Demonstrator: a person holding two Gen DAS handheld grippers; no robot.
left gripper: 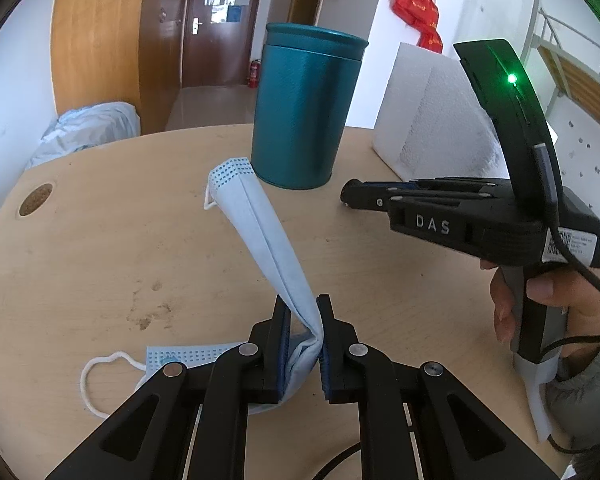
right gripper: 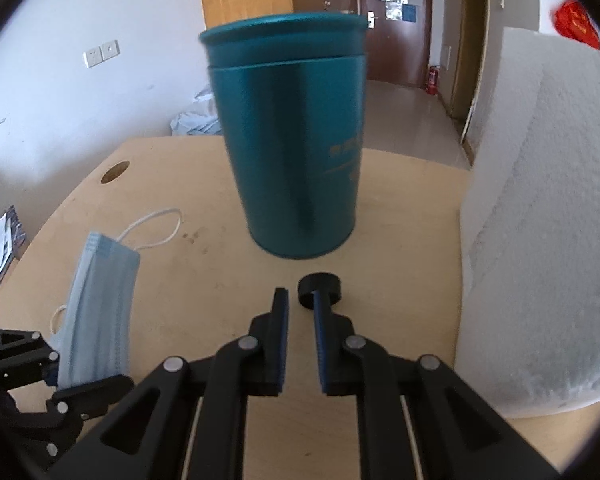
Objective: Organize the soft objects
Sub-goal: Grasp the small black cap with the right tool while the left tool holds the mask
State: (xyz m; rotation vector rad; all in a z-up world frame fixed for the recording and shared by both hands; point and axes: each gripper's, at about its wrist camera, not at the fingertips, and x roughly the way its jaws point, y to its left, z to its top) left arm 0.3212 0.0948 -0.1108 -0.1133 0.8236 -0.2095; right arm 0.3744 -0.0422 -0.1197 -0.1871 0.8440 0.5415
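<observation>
Left tool point(left gripper: 303, 354) clamps blue mask point(left gripper: 260, 236) | right tool point(right gripper: 300, 340) apart, empty

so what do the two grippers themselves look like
Both are matte black plastic linkages with silver rivets and blue-padded fingers. The right gripper bears raised "DAS" lettering, a green LED, a white QR label, a black cable and a grey handle held by a bare hand.

The face mask point(left gripper: 260, 236) has its lower fold hidden behind the left gripper point(left gripper: 303, 348); the teal canister point(right gripper: 288, 140) ahead of the right gripper point(right gripper: 301, 344) looks motion-blurred, its gold lettering unreadable.
</observation>
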